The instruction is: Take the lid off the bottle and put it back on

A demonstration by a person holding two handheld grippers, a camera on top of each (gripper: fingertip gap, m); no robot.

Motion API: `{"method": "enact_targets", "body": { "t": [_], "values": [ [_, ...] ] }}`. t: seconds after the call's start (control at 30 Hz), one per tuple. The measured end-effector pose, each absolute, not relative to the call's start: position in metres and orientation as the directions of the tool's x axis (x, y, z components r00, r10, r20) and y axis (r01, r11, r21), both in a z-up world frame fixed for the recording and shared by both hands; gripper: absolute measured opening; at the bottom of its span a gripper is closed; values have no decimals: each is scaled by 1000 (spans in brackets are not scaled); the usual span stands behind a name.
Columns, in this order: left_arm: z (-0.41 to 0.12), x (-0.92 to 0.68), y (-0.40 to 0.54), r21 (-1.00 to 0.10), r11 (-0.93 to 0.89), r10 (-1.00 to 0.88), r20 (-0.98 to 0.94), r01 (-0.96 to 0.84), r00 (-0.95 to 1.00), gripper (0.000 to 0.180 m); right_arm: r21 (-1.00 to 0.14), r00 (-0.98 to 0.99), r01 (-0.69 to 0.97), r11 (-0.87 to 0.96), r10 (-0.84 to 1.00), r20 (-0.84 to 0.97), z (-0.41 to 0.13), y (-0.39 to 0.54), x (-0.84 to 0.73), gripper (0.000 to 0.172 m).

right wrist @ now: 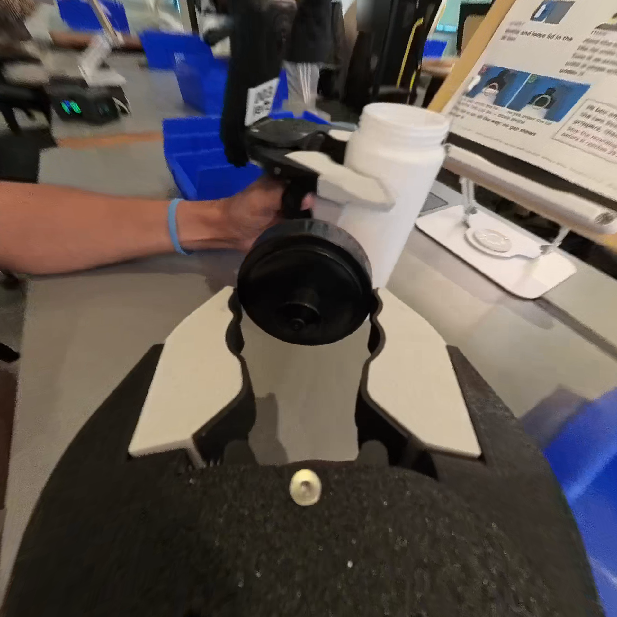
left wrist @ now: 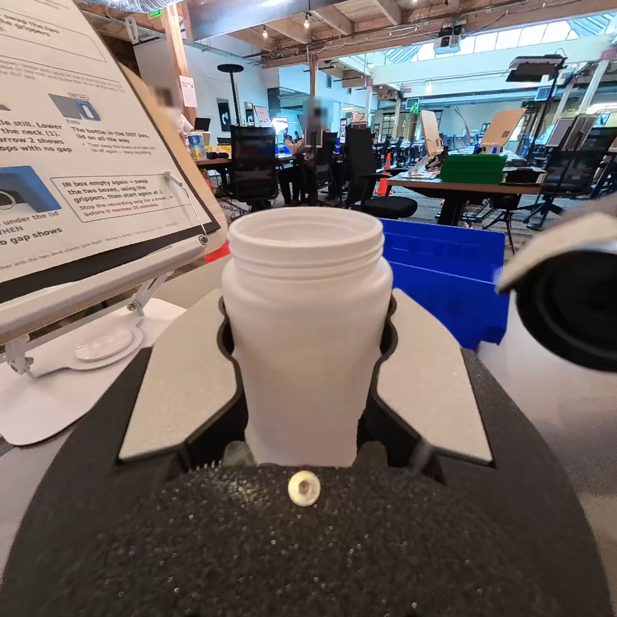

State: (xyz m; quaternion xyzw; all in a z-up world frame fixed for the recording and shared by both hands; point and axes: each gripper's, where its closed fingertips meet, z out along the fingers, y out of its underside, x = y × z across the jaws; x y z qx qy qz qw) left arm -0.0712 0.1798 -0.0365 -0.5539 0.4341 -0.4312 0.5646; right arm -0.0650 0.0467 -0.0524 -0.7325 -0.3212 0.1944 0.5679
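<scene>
The first half looks done: the bottle's threaded neck stands bare and open. The left tongs are clamped round its white body, both pads pressing its sides, holding it upright above the worktop. Just beside the bottle, lower than its mouth, the right tongs grip the black lid by its rim, tipped on edge with its hollow underside facing the camera. What seems left is turning the lid level, setting it on the neck and screwing it down. Beyond the bottle sits a blue bin.
</scene>
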Motion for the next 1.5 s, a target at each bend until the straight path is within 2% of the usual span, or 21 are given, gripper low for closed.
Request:
{"method": "enact_targets", "body": {
  "t": [0.13, 0.2, 0.3, 0.43, 0.57, 0.63, 1.07, 1.3, 1.5],
  "values": [
    [-41, -72, 176, -1000, 25, -966, -28, -16, 258, 86, -847, 623, 477, -235, 770, 138, -22, 77, -56, 73],
    [-48, -70, 176, -999, 28, -965, -37, -38, 259, 87, -749, 536, 628, -212, 815, 219, -3, 95, -55, 73],
    [-55, -68, 178, -999, 16, -964, -28, -44, 264, 87, -592, 390, 785, -180, 887, 247, 24, 122, -62, 73],
    [-55, -67, 172, -999, 10, -973, -21, -48, 229, 86, -391, 213, 914, -109, 949, 231, 46, 154, -78, 73],
    [-55, -67, 173, -999, 3, -975, -12, -42, 222, 86, -124, 51, 992, -37, 992, 112, 27, 159, -80, 73],
    [-55, -67, 172, -999, 5, -976, -14, -41, 218, 86, -40, -9, 999, 13, 995, 95, 18, 162, -80, 73],
    [-55, -66, 171, -999, 12, -979, -21, -44, 203, 86, 139, -28, 990, 36, 998, -62, -5, 165, -80, 73],
    [-55, -66, 170, -999, 16, -980, -25, -47, 198, 87, 188, -33, 981, 52, 994, -104, -8, 165, -78, 73],
    [-56, -66, 171, -999, 6, -980, -16, -47, 201, 87, 226, 102, 971, -71, 986, -130, -8, 164, -79, 73]
  ]
}}
